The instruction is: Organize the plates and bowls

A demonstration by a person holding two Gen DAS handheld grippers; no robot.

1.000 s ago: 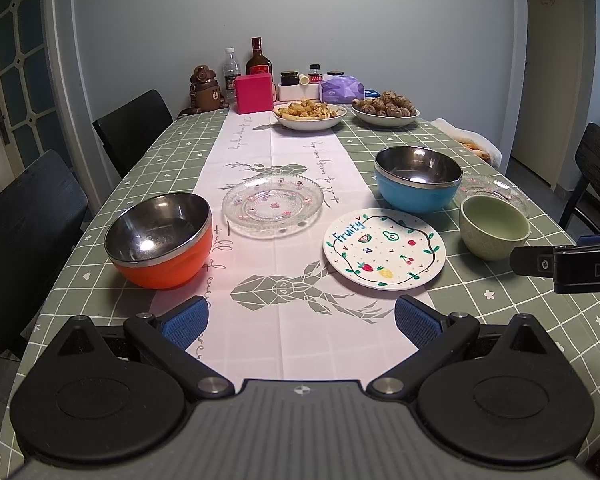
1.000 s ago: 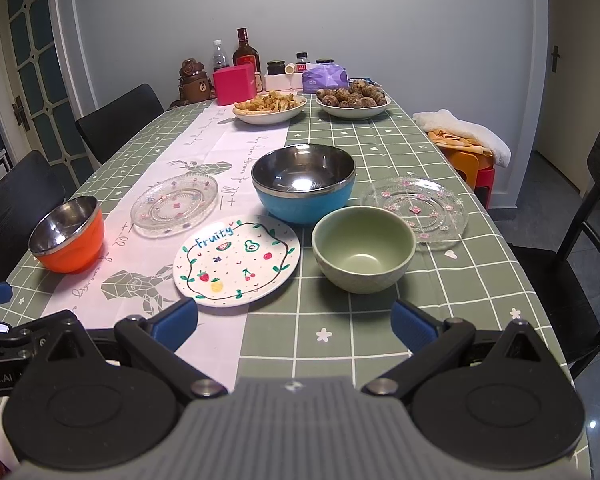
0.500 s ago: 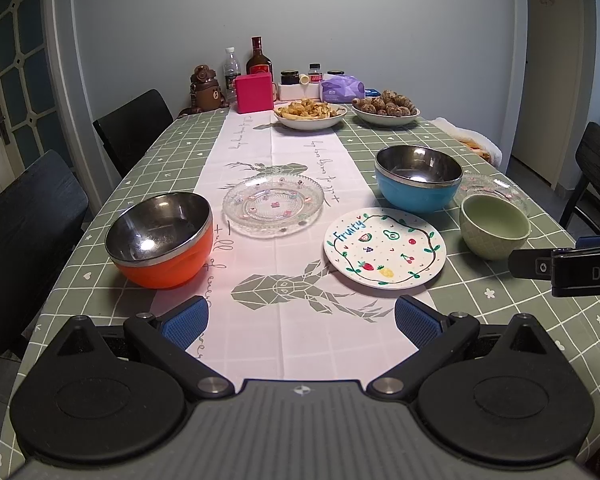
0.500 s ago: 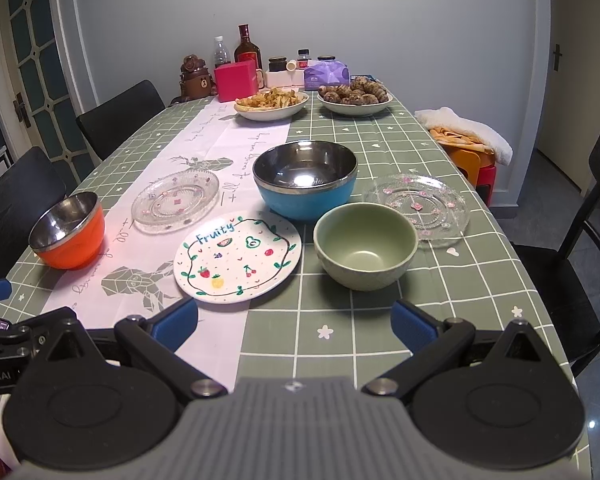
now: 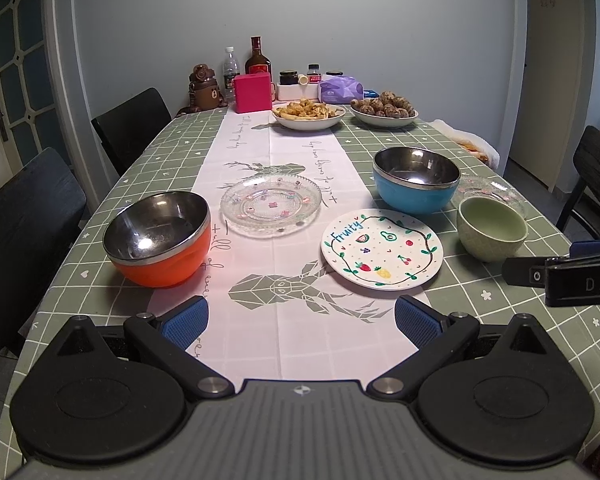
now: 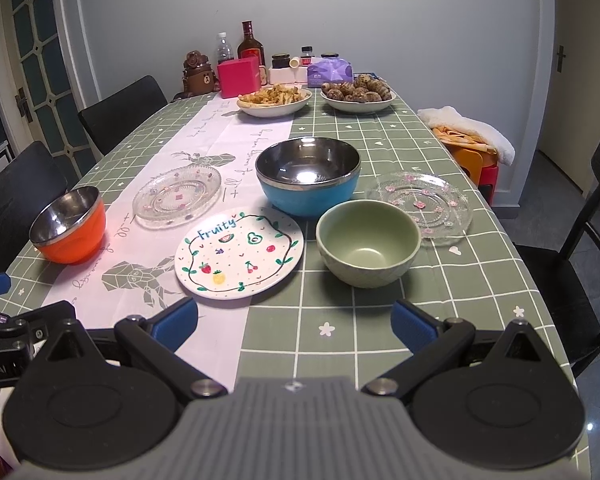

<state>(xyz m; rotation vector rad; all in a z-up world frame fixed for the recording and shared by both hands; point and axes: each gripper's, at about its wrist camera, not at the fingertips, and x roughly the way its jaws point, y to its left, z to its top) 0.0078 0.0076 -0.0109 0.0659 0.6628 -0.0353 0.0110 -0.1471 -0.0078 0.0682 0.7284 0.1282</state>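
Hardly any change from half a second ago: right wrist view tipped slightly downward, far dishes sitting a little lower in frame; left wrist view unchanged, every dish unmoved.

Left gripper (image 5: 300, 320) spread wide, blue pads empty, poised over the near end of the surface (image 5: 112, 200) above the white deer-print runner (image 5: 284, 272). Right gripper (image 6: 294, 320) likewise spread wide and empty, hovering above the green checked cloth, just short of the green ceramic bowl (image 6: 368, 246).

Orange steel-lined bowl (image 5: 160, 236) upright at the left, straddling the runner's edge. Clear glass plate with flower dots (image 5: 271, 205) beyond it on the runner. White "Fruity" plate (image 5: 382, 250) with painted fruit and a vine border near centre, flat. Blue steel-lined bowl (image 5: 416, 182) behind that plate, nearly touching its rim. Green ceramic bowl just right of the plate, empty. Second clear glass plate (image 6: 424, 206) behind and right of the green bowl, rims overlapping in view; contact impossible to judge.

Open cloth in front of both grippers and along the right edge. Two white bowls of food (image 6: 274, 100), bottles and a pink box (image 6: 238, 78) crowded at the far end. Black chairs (image 5: 132, 128) along the left side.
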